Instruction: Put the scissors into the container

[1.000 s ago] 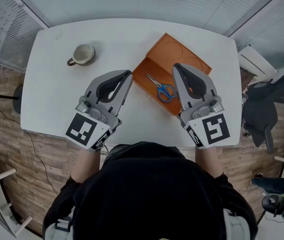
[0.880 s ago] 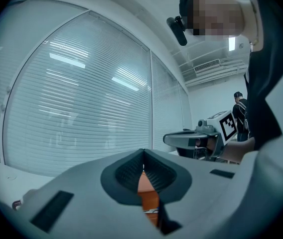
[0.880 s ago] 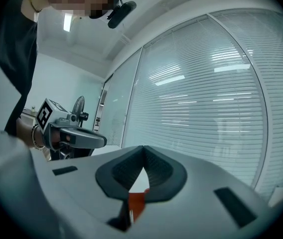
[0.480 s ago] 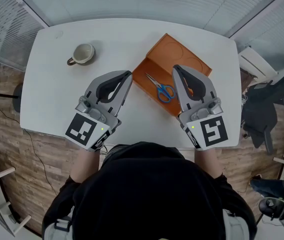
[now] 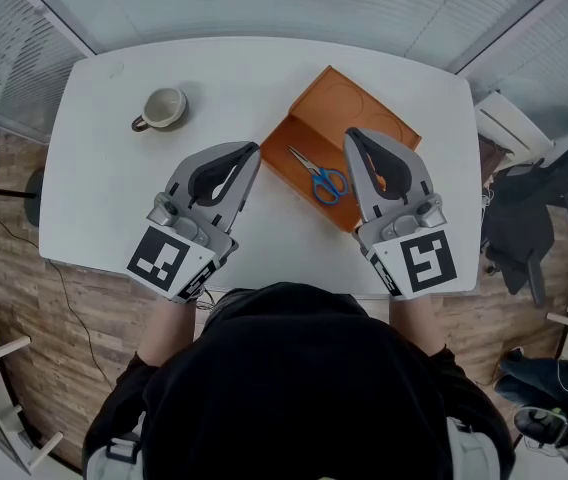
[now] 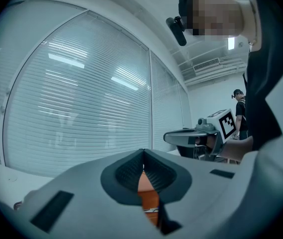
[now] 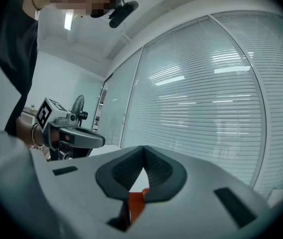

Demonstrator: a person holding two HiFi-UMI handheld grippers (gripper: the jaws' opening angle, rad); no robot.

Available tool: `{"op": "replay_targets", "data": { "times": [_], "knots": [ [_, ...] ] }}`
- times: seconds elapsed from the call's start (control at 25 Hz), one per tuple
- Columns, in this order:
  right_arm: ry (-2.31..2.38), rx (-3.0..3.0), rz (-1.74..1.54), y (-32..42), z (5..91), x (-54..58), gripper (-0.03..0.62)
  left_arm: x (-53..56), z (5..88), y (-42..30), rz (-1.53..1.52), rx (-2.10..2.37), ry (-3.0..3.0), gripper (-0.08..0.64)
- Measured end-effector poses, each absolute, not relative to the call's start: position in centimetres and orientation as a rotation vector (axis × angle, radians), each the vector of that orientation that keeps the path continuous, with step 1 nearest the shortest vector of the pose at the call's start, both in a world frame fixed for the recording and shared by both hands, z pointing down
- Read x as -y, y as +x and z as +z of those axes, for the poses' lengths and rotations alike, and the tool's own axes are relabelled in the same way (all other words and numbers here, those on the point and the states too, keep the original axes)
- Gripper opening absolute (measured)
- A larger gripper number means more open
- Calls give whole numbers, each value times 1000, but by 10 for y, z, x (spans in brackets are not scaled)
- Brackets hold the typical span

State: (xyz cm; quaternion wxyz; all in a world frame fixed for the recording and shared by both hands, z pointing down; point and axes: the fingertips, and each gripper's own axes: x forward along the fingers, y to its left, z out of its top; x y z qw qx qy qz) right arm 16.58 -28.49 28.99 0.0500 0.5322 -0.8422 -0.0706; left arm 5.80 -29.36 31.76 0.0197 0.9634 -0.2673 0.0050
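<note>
The scissors (image 5: 319, 176), with blue handles, lie inside the orange container (image 5: 286, 155) at the middle right of the white table (image 5: 104, 183). My left gripper (image 5: 253, 151) is shut and empty, its tip just left of the container's near-left corner. My right gripper (image 5: 351, 136) is also shut and empty, hovering over the container just right of the scissors. In the left gripper view the jaws (image 6: 143, 159) meet, with a strip of the orange container (image 6: 149, 199) showing below them. The right gripper view shows shut jaws (image 7: 143, 167) and an orange sliver of the container (image 7: 137, 203).
A beige mug (image 5: 165, 108) stands at the table's far left. A second orange compartment or lid (image 5: 359, 108) adjoins the container at the back. A dark chair (image 5: 529, 218) stands beyond the table's right edge. Window blinds line the far side.
The left gripper has edged slightly to the left. The right gripper and the scissors stay where they were.
</note>
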Motion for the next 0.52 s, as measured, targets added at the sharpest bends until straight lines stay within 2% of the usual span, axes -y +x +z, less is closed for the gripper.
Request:
{"op": "replay_targets", "data": {
  "times": [0.52],
  "knots": [
    [1626, 2568, -215, 167, 290, 285, 5, 291, 316, 56, 34, 835, 2998, 14]
  ]
}}
